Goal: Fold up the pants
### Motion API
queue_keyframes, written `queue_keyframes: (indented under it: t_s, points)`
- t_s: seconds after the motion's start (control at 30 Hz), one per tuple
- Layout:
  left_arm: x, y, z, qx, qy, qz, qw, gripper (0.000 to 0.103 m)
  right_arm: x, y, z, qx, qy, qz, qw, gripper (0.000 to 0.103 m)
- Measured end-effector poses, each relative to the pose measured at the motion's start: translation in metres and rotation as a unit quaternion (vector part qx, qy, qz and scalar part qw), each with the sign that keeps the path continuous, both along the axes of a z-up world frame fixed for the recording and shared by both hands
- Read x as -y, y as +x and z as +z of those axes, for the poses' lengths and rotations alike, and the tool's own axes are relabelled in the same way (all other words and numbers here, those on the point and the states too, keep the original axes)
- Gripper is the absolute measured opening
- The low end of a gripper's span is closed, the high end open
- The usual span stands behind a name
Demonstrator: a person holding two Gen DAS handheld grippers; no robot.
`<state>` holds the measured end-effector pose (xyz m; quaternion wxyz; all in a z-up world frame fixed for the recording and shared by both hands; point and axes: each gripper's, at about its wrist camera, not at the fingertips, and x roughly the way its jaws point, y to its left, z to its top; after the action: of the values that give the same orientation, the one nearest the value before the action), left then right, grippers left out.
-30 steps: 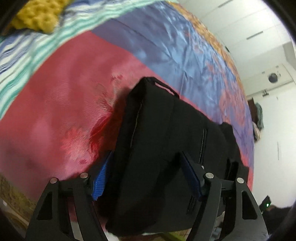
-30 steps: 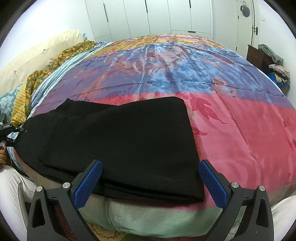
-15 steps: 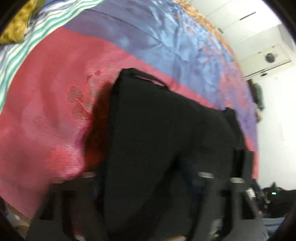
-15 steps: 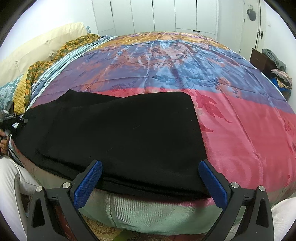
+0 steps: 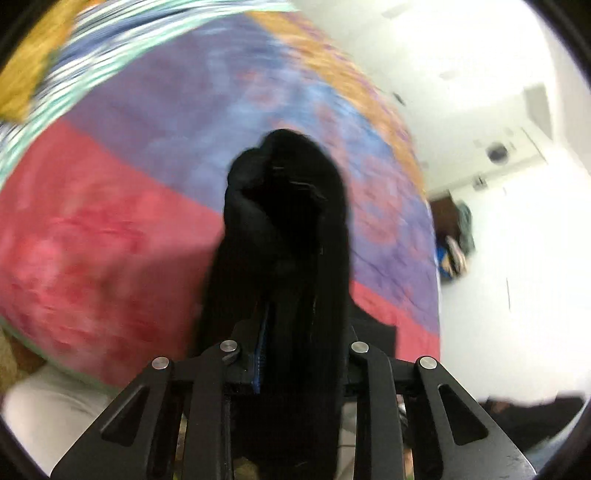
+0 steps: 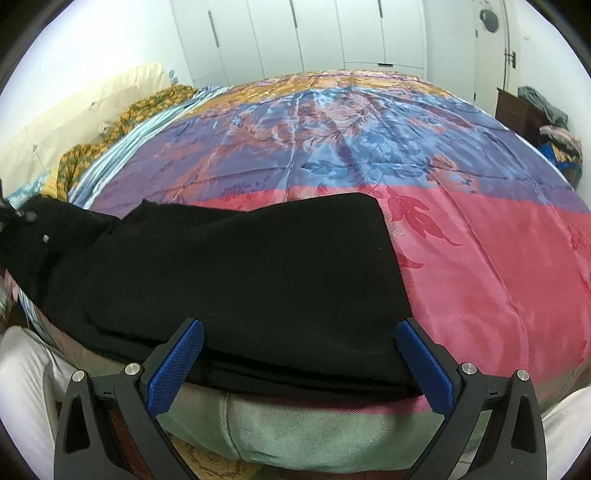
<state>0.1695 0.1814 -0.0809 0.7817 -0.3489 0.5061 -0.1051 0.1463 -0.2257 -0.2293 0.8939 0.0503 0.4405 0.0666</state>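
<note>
Black pants [image 6: 258, 273] lie lengthwise along the near edge of the bed [image 6: 480, 280], folded leg on leg. My right gripper [image 6: 301, 363] is open, its blue pads either side of the near hem end, not holding it. In the left wrist view my left gripper [image 5: 291, 347] is shut on the bunched waist end of the pants [image 5: 288, 221], lifted off the bedspread. The left gripper's body shows at the far left of the right wrist view [image 6: 22, 218].
The bedspread [image 5: 92, 240] has red, purple, blue and orange bands. Pillows and a yellow patterned cloth [image 6: 110, 136] lie at the head. A dark stand with clothes [image 6: 535, 114] is at the far right. White wardrobes [image 6: 314, 33] are behind the bed.
My left gripper has closed on the waist end and lifted it, bunching the cloth. The right gripper has stayed open at the hem end and edged slightly closer.
</note>
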Motion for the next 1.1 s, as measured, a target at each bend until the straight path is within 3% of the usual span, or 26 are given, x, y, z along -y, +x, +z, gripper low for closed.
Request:
queue_keyframes:
  t_s: [0.07,0.13,0.2,0.27,0.3,0.33,0.4,0.47,0.5,0.57,0.6,0.63,0.7,0.77,0.83,0.9,0.97,1.03,1.1]
  points:
    - [0.057,0.007,0.01,0.015,0.014,-0.034,0.9992,0.028,0.007,0.001,0.0,0.0,0.015,-0.013,1.0,0.103]
    - [0.115,0.015,0.005,0.023,0.019,-0.063,0.9976,0.039,0.014,0.001,0.001,0.0,0.025,-0.026,0.999,0.103]
    - [0.177,0.026,-0.02,0.01,0.004,-0.11,0.9939,0.063,0.024,0.0,0.004,0.003,0.039,-0.042,0.998,0.103]
    - [0.216,0.034,-0.044,-0.015,-0.028,-0.155,0.9874,0.06,0.036,-0.001,0.007,0.007,0.054,-0.06,0.997,0.103]
    - [0.231,0.037,-0.054,-0.035,-0.033,-0.174,0.9835,0.05,0.043,-0.002,0.01,0.011,0.064,-0.069,0.995,0.103]
    - [0.239,0.037,-0.057,-0.048,-0.034,-0.184,0.9811,0.046,0.049,-0.004,0.012,0.016,0.074,-0.076,0.994,0.103]
    - [0.232,0.03,-0.042,-0.022,-0.034,-0.189,0.9811,0.047,0.061,-0.01,0.02,0.034,0.092,-0.093,0.991,0.103]
    - [0.209,0.023,-0.017,0.025,0.007,-0.178,0.9837,0.053,0.073,-0.015,0.026,0.055,0.114,-0.105,0.986,0.103]
    - [0.189,0.018,-0.002,0.057,0.044,-0.157,0.985,0.063,0.079,-0.016,0.029,0.064,0.13,-0.111,0.983,0.103]
    - [0.163,0.01,0.007,0.092,0.112,-0.119,0.9823,0.069,0.084,-0.013,0.032,0.069,0.159,-0.109,0.979,0.103]
    - [0.147,0.004,0.003,0.094,0.163,-0.097,0.9773,0.069,0.082,-0.009,0.034,0.064,0.177,-0.097,0.977,0.103]
    - [0.139,-0.001,-0.008,0.088,0.182,-0.092,0.975,0.065,0.077,-0.001,0.035,0.054,0.196,-0.076,0.976,0.103]
    - [0.131,-0.005,-0.038,0.06,0.188,-0.103,0.975,0.028,0.063,0.013,0.039,0.04,0.222,-0.033,0.974,0.103]
    - [0.139,-0.007,-0.077,0.027,0.169,-0.132,0.9763,0.018,0.044,0.035,0.037,0.003,0.273,0.027,0.962,0.103]
    - [0.157,-0.01,-0.106,0.019,0.183,-0.157,0.9702,0.017,0.025,0.06,0.024,-0.063,0.323,0.073,0.942,0.103]
    - [0.158,-0.019,-0.109,0.038,0.19,-0.149,0.9696,0.017,0.005,0.084,0.002,-0.144,0.343,0.104,0.922,0.099]
    - [0.152,-0.019,-0.108,0.039,0.175,-0.14,0.9738,0.017,-0.013,0.102,-0.016,-0.203,0.302,0.124,0.923,0.082]
    - [0.144,-0.022,-0.11,0.037,0.156,-0.137,0.9774,0.017,-0.027,0.111,-0.027,-0.231,0.261,0.142,0.927,0.081]
    - [0.145,-0.022,-0.114,0.037,0.149,-0.135,0.9788,0.017,-0.04,0.117,-0.035,-0.247,0.257,0.164,0.92,0.079]
